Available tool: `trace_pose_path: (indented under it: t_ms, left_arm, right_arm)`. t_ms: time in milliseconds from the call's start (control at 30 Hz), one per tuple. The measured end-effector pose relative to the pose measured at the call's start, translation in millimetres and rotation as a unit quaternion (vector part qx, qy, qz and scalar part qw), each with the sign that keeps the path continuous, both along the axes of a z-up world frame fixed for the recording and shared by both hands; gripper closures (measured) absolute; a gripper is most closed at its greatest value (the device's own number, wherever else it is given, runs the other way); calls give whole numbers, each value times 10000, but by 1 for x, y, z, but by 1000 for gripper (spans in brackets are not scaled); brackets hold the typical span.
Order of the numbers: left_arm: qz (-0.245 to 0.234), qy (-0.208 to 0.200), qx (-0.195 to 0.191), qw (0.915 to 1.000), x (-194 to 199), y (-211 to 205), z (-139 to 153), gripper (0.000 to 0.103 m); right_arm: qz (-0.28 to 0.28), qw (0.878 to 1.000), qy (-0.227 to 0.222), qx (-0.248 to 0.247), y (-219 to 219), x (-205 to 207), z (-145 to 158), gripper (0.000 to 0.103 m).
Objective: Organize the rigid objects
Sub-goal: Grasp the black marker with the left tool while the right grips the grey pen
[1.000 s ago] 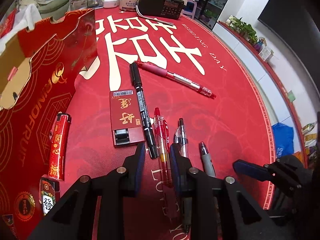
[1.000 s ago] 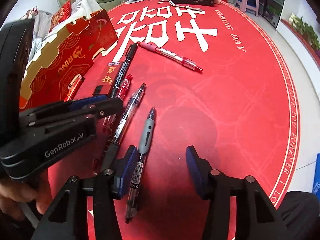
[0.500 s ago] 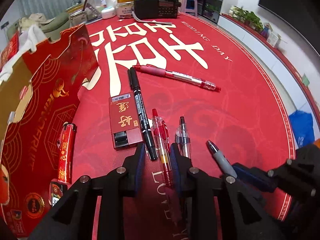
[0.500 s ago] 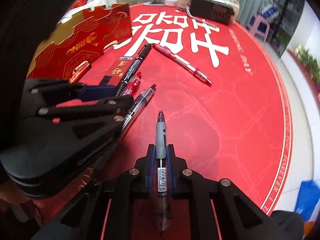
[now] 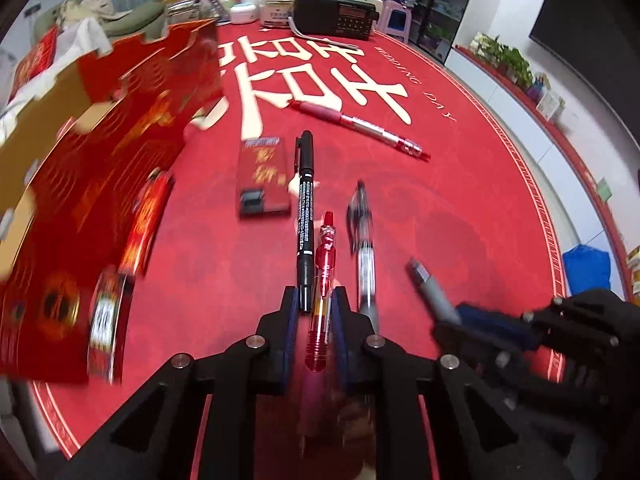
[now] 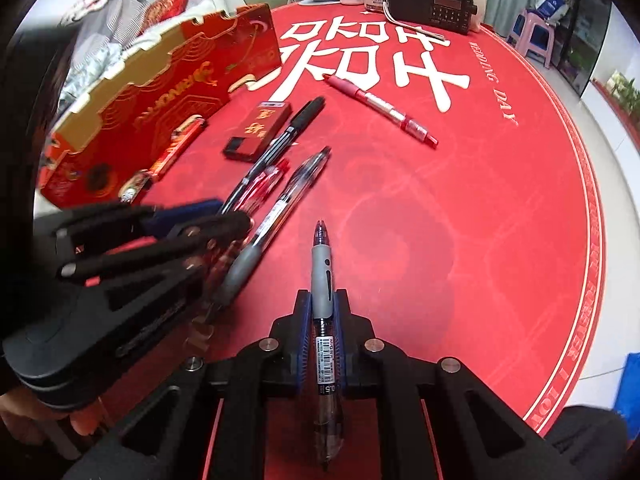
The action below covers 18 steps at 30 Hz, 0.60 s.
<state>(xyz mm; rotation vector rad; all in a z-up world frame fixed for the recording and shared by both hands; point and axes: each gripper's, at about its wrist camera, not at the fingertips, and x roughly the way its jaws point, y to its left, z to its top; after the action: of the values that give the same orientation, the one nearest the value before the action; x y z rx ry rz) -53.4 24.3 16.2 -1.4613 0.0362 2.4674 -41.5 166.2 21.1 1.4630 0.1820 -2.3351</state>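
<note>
While the red gift box (image 5: 100,168) stood open at the far left of the red surface (image 5: 460,208), with two lighters (image 5: 146,224) beside it, the left claw (image 5: 316,312) was closing on the red pen (image 5: 325,280), whose long axis ran along the fingers, cap end pointing away. The black marker (image 5: 305,216) lay touching its left pad, so it could be dragged or pinched along as well. A clear pen (image 5: 362,240) lay just to the right. Farther right, the right claw (image 6: 323,312) was clamped on the grey pen (image 6: 323,276), its tip pointing away and its length in line with the fingers. Gripped near the middle, either pen could pivot or slip when tilted toward the box.
</note>
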Motion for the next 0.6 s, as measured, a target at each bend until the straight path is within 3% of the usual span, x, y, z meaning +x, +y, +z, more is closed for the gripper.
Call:
trace_pose_path:
  t_ms: [67, 167, 267, 333, 600]
  left_arm:
    - [80, 65, 94, 9999, 9, -6, 7, 96]
    - [169, 192, 206, 9995, 24, -11, 16, 97]
    - [102, -11, 69, 9999, 32, -6, 5, 97]
    - [92, 60, 69, 9999, 33, -6, 8, 97]
    - [249, -105, 375, 9989, 30, -20, 14, 95]
  right_arm:
    - [-28, 10000, 29, -63, 4, 3, 3, 91]
    - [-50, 9999, 19, -136, 8, 6, 6, 91]
    - [-38, 9998, -145, -115, 7, 7, -3, 91]
    - [0, 9999, -89, -52, 6, 8, -3, 91]
    - [75, 9999, -2, -80, 8, 10, -3, 91]
